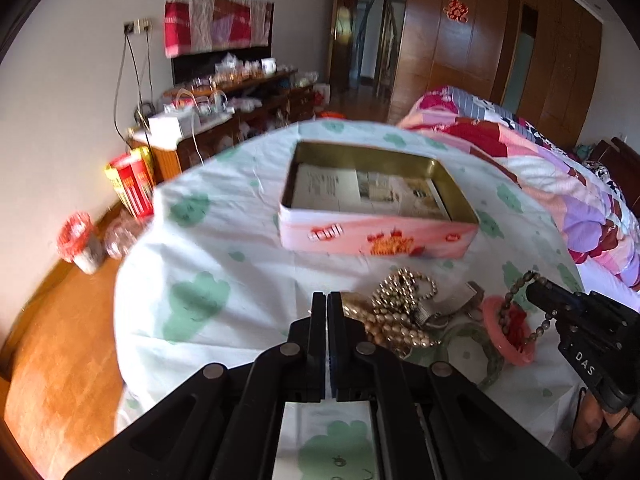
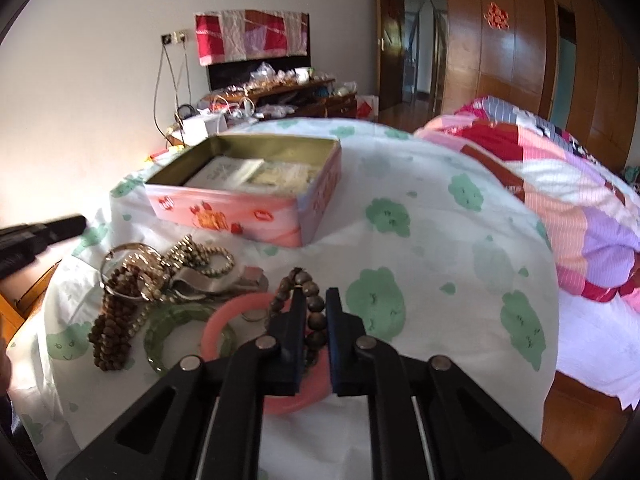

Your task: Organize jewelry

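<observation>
Dark wooden beads (image 2: pixel 310 312) sit pinched in the right hand-held gripper (image 2: pixel 316 300) over the pink bangle (image 2: pixel 224 320), near the bed's (image 2: pixel 440 240) front edge; lift straight, clearing tangles, toward the tin (image 2: pixel 240 216). Left hand-held gripper (image 1: pixel 327 300) is closed, empty.

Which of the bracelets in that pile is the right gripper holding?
The dark brown bead bracelet, pinched in the right gripper over the pink bangle. The green bangle and the other bead strands lie untouched.
</observation>
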The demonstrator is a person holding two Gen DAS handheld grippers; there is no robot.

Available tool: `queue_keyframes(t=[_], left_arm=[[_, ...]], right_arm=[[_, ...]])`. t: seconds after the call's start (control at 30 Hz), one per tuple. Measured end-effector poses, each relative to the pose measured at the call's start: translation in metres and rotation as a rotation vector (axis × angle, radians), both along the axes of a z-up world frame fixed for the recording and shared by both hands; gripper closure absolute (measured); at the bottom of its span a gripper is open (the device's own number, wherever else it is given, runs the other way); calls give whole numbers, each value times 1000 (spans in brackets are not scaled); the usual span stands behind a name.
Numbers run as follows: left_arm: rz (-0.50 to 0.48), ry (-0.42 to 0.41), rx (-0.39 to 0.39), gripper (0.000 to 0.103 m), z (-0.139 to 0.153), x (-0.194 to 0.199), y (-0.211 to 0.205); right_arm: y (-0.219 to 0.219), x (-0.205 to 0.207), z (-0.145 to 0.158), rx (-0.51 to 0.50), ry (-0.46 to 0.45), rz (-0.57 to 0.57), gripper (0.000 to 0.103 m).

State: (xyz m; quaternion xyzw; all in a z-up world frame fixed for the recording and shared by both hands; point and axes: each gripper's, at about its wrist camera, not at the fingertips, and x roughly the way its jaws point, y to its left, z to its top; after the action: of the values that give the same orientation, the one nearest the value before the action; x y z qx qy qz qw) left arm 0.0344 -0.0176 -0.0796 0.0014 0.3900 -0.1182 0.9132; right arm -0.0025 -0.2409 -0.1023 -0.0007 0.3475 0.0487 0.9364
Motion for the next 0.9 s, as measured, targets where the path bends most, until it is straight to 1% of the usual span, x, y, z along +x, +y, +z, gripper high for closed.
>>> queue_keyframes(t=[0.07,0.13,0.23,0.4,0.47,0.5,0.53,0.6,0.63,0.7,0.77,0.9], left_arm=[[-2,26,2,103,-6,4,-3],[-2,39,18,103,-11,7,-6],[8,60,16,102,-17,13,-7],[30,57,41,101,-17,15,-8],[43,56,44,94,-17,15,-7],[52,54,47,80,-17,15,-6],[63,47,54,57,-16,14,-6],[84,11,62,32,-12,11,-4],[86,-12,57,30,-8,8,-3],[53,-13,33,30,-5,7,-4],[42,-16,37,30,-5,6,-7],[34,19,47,30,-16,10,-10]], right_arm=[[1,-1,2,4,-9,7,92],[1,0,2,15,-13,9,92],[-2,-2,5,38,-33,11,92],[-6,0,4,51,-35,5,92],[-5,1,3,52,-30,5,92],[-5,1,2,52,-29,6,92],[-4,1,2,50,-31,8,92],[-4,0,3,49,-32,12,92],[-5,0,2,51,-27,14,92],[-8,1,2,59,-24,7,92],[-13,-3,9,95,-59,13,92],[-16,-10,23,170,-125,49,92]])
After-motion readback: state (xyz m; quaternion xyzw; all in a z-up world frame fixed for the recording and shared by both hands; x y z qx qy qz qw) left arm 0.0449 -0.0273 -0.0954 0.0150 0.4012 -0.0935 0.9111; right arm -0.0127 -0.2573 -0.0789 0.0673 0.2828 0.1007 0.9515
